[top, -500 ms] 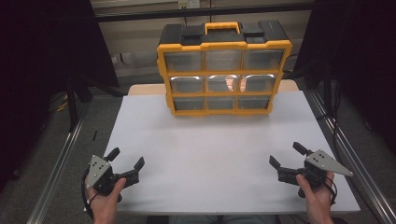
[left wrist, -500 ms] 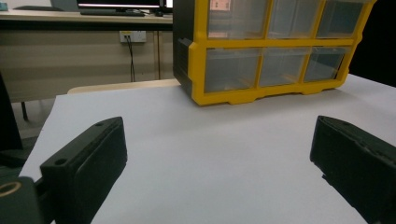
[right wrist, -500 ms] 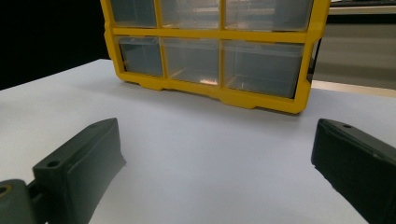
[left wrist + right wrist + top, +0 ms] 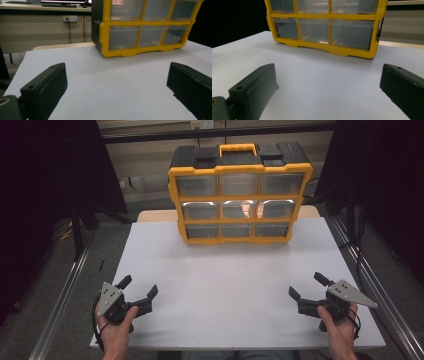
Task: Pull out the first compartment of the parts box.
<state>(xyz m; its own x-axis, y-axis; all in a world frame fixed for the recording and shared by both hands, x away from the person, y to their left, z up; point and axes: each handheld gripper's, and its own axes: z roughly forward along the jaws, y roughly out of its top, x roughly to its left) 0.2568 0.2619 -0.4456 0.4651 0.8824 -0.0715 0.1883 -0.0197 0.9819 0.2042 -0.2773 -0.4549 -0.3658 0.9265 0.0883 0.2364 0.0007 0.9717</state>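
Observation:
A yellow and black drawer organiser (image 4: 239,195) stands upright at the far middle of the white table (image 4: 235,285), with three rows of clear drawers facing me, all pushed in. The same organiser (image 4: 145,27) rises ahead in the left gripper view and the organiser (image 4: 324,25) in the right gripper view. My left gripper (image 4: 138,287) rests low at the near left, open, nothing between its jaws. My right gripper (image 4: 308,286) sits at the near right, open and empty too. Each is held by a hand and points toward the organiser.
Metal rails (image 4: 60,295) run along both sides of the table. A beige wall with a socket and cable (image 4: 68,20) lies behind the table's far left. A wooden edge (image 4: 155,215) shows beyond the white sheet.

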